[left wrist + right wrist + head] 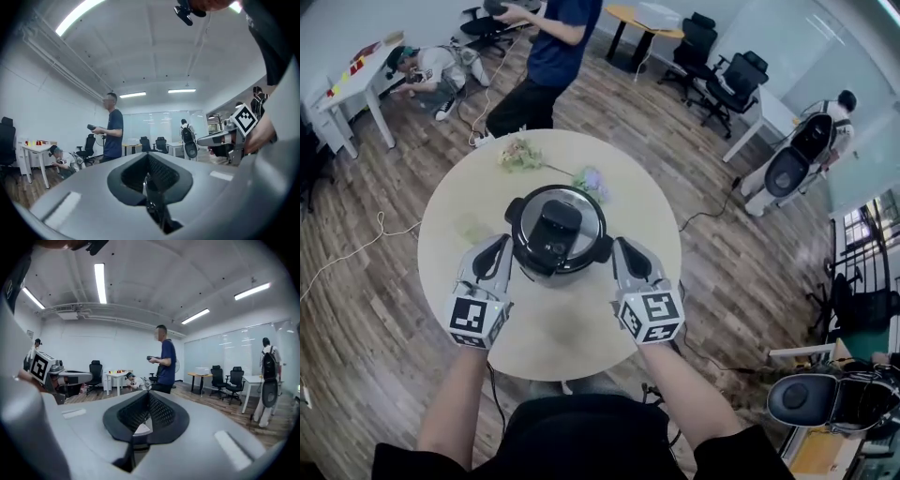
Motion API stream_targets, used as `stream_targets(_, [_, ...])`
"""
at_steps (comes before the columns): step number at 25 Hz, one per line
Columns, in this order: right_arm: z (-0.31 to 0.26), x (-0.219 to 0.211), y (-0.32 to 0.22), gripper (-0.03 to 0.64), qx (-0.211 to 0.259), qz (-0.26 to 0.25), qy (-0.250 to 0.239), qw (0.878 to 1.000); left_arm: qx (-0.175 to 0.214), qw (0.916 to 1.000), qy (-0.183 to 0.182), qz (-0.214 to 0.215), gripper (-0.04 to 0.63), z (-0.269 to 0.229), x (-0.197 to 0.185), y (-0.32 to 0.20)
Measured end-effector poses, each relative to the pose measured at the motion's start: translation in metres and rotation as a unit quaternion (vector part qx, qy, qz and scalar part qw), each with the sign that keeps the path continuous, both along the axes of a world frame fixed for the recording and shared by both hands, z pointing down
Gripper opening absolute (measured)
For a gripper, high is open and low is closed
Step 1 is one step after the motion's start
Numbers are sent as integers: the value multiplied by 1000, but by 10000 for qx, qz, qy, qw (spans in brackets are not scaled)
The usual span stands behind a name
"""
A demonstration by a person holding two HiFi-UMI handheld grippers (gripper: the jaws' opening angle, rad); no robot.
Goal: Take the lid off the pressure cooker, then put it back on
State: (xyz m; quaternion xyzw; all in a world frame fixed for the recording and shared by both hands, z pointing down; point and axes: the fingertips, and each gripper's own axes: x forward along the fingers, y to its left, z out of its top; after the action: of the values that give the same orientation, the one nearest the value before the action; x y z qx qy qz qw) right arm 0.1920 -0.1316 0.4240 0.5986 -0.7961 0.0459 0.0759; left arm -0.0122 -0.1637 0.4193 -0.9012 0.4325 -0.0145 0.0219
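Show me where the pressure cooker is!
In the head view, the pressure cooker sits on the round table, between the left tool and right tool, flowers beyond it.

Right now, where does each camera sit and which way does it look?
Head view: on the head, looking steeply down at the cooker on the round table; shows the left gripper, right gripper and forearms.
Left gripper view: on that gripper, facing level along its shut jaws.
Right gripper view: the same, on the other gripper.
Both gripper views share the standing person in blue.
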Motion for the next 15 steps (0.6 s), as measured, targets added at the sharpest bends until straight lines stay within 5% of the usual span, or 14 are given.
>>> stream_targets(15, [-1,22,38,5,436,-99,-39,9990,316,9974,-260,-601,0,-15,36,56])
